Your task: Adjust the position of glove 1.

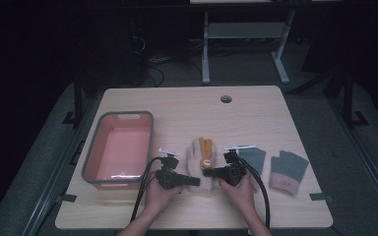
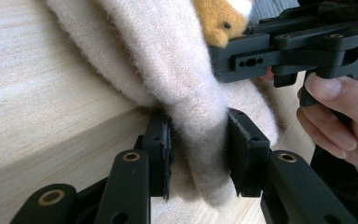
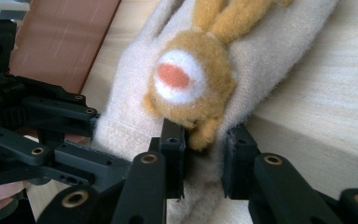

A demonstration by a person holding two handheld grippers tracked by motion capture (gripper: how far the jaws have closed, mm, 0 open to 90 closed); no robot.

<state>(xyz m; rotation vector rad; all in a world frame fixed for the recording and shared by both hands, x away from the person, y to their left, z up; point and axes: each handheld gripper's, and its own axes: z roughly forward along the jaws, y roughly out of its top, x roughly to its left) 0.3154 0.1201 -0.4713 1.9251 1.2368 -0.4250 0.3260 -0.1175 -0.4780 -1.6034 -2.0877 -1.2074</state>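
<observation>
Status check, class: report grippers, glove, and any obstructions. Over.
Left gripper and right gripper both clamped on cream glove. Glove flat on table. Nothing in the way.

Cream glove (image 1: 200, 164) w/ orange plush lies mid-table btwn left gripper (image 1: 189, 181) & right gripper (image 1: 210, 172), pink bin (image 1: 96, 147) at left, two grey gloves (image 1: 275, 166) at right.

Black grippers, brass-ringed screws, black fingers (image 2: 161, 154), seemingly padded; black cables.

No text, label, brand or number is legible anywhere here.
</observation>
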